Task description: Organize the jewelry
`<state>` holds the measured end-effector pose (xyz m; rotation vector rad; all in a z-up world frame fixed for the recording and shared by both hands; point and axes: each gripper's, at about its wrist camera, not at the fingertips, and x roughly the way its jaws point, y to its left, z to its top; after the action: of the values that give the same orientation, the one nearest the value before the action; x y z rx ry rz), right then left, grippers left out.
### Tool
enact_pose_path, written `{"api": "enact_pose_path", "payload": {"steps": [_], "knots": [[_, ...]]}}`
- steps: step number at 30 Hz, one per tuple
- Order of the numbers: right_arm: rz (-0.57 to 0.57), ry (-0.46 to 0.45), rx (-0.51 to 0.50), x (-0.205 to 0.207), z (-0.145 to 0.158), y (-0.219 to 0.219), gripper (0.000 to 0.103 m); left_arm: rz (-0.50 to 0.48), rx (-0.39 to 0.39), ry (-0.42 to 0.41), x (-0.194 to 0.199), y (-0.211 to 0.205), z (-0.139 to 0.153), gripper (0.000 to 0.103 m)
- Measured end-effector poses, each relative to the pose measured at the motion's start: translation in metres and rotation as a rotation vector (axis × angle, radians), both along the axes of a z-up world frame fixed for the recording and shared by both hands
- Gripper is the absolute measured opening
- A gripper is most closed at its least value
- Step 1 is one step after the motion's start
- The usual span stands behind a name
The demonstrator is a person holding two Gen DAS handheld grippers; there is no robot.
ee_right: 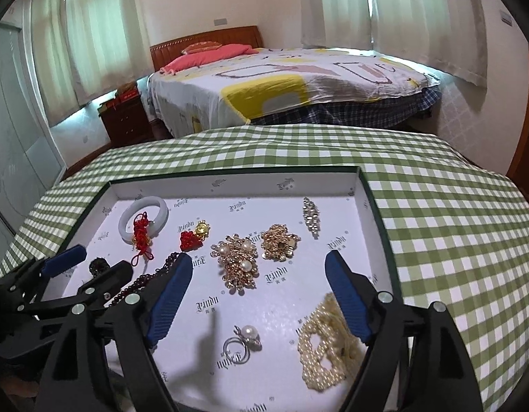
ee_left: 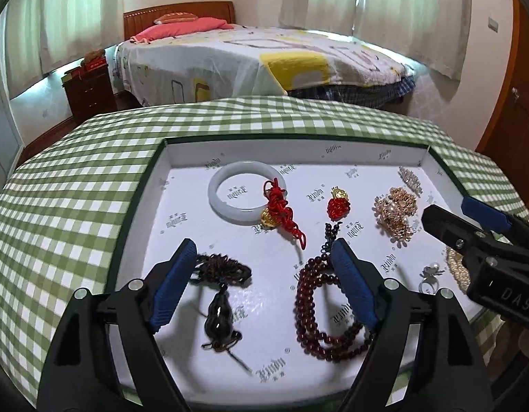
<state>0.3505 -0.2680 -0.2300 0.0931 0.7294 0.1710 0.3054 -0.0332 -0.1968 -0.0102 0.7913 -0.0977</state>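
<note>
A shallow white-lined tray (ee_left: 333, 152) (ee_right: 230, 185) lies on a green checked table and holds the jewelry. In the left wrist view it holds a white jade bangle (ee_left: 223, 202), a red knotted cord with a gold charm (ee_left: 281, 211), a small red and gold charm (ee_left: 338, 204), gold brooches (ee_left: 396, 214), a dark pendant on a cord (ee_left: 219, 319) and dark red beads (ee_left: 316, 312). My left gripper (ee_left: 264, 250) is open above the tray, empty. My right gripper (ee_right: 257, 261) is open and empty over a pearl ring (ee_right: 244, 341), beside a pearl bracelet (ee_right: 328, 343).
A crystal clip (ee_right: 311, 216) lies near the tray's far right wall. The right gripper also shows at the right edge of the left wrist view (ee_left: 446, 218). Beyond the checked tablecloth (ee_right: 453, 223) stand a bed (ee_right: 299, 89) and a wooden nightstand (ee_left: 89, 92).
</note>
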Motion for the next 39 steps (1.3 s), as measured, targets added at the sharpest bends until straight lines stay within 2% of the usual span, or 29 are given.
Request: {"api": "enact_pose_path", "payload": {"steps": [2, 3, 8, 14, 25, 35, 39], "knots": [[-0.011, -0.009, 0.011, -0.005, 0.003, -0.003, 0.079, 0.009, -0.001, -0.015, -0.006, 0.002, 0.004, 0.084], [-0.015, -0.015, 0.011, -0.008, 0.004, -0.005, 0.08, 0.014, 0.006, -0.021, -0.008, 0.002, 0.004, 0.09], [-0.024, -0.024, -0.007, -0.02, 0.008, -0.005, 0.08, 0.033, 0.104, -0.027, -0.021, 0.002, 0.009, 0.09], [-0.026, -0.073, -0.023, -0.05, 0.032, -0.004, 0.081, 0.045, 0.077, -0.095, -0.056, 0.009, 0.042, 0.09], [-0.014, -0.149, -0.022, -0.13, 0.084, -0.006, 0.082, 0.08, 0.02, -0.195, -0.138, 0.022, 0.102, 0.091], [-0.023, -0.249, -0.008, -0.194, 0.128, -0.009, 0.084, 0.098, 0.043, -0.287, -0.207, 0.029, 0.146, 0.096], [-0.021, -0.279, -0.022, -0.218, 0.139, -0.012, 0.084, 0.111, 0.02, -0.307, -0.226, 0.035, 0.157, 0.097]]}}
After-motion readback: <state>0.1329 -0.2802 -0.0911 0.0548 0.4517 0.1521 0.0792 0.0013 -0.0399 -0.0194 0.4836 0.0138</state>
